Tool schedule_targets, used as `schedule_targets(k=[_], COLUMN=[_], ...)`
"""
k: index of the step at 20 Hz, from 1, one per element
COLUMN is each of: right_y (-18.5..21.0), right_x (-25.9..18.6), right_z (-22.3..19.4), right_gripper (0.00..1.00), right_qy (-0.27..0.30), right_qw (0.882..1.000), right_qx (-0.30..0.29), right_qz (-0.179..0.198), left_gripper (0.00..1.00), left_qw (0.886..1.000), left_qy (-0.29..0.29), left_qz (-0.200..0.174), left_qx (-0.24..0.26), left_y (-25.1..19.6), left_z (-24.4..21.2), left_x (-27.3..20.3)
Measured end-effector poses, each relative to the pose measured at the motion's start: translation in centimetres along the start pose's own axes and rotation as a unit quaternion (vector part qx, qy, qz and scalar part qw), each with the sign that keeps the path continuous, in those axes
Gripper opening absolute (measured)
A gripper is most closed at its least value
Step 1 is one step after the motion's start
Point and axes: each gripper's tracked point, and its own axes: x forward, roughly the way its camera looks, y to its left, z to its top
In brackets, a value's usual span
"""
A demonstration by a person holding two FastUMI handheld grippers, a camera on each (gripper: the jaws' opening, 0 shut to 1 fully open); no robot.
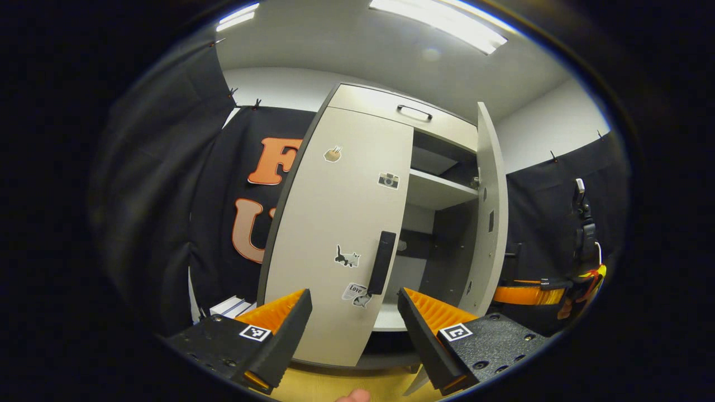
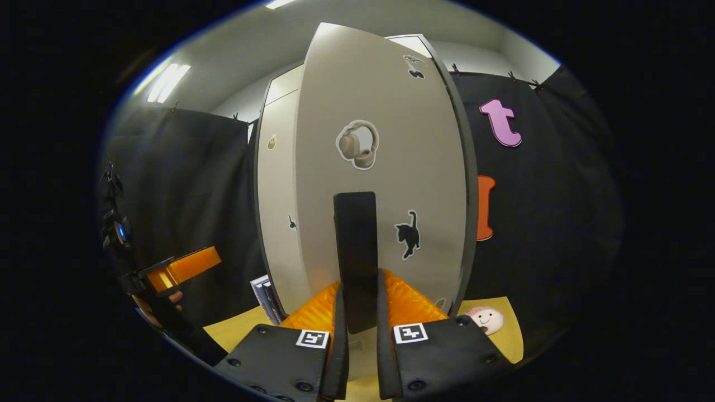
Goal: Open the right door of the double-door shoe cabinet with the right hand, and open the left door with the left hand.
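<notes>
A small newspaper sticker (image 1: 354, 291) low on the closed left cabinet door (image 1: 335, 234) bears the word "Love". Square black-and-white marker tags (image 1: 255, 333) on the claw carry no readable text.

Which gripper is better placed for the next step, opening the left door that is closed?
The left gripper. Its fingers stand open just in front of the left door's black handle, and the left door is shut. The right gripper is clamped on the right door's handle, so it is occupied.
</notes>
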Motion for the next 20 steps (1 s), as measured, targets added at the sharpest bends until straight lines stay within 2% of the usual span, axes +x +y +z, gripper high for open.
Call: schedule_targets(k=[2, 8, 9, 12, 13, 15, 16, 20], right_y=[-0.6, -2.3, -2.8, -5.0, -5.5, -6.7, -6.9, -7.0], right_x=[-0.6, -1.7, -1.9, -2.6, -2.9, -2.6, -2.7, -3.2], right_z=[0.1, 0.3, 0.3, 0.4, 0.7, 0.5, 0.6, 0.6], right_gripper=[0.29, 0.28, 0.28, 0.27, 0.17, 0.17, 0.17, 0.16], right_qy=[-0.003, -0.016, -0.018, -0.021, -0.024, -0.025, -0.025, -0.023], right_qw=[1.000, 0.999, 0.999, 0.996, 0.995, 0.993, 0.993, 0.994], right_qx=[0.000, 0.019, 0.017, 0.002, 0.000, 0.004, 0.008, 0.012], right_qz=[-0.006, -0.035, -0.045, -0.087, -0.098, -0.113, -0.119, -0.108], left_gripper=[0.94, 0.94, 0.97, 0.94, 0.94, 0.97, 0.94, 0.94], left_qw=[1.000, 1.000, 1.000, 1.000, 1.000, 1.000, 1.000, 1.000], left_qy=[-0.001, -0.012, -0.012, -0.011, -0.010, -0.008, -0.009, -0.010], left_qz=[-0.005, -0.017, -0.019, -0.017, -0.017, -0.016, -0.014, -0.010], left_qx=[-0.002, -0.020, -0.017, -0.010, -0.011, -0.011, -0.010, -0.003], left_y=[-0.4, -2.0, -2.2, -2.2, -2.3, -2.1, -2.0, -2.0], left_z=[-0.1, 0.6, 0.5, 0.4, 0.3, 0.2, 0.3, 0.4], left_x=[-0.2, -0.3, -0.2, -0.5, -0.6, -0.7, -0.9, -0.7])
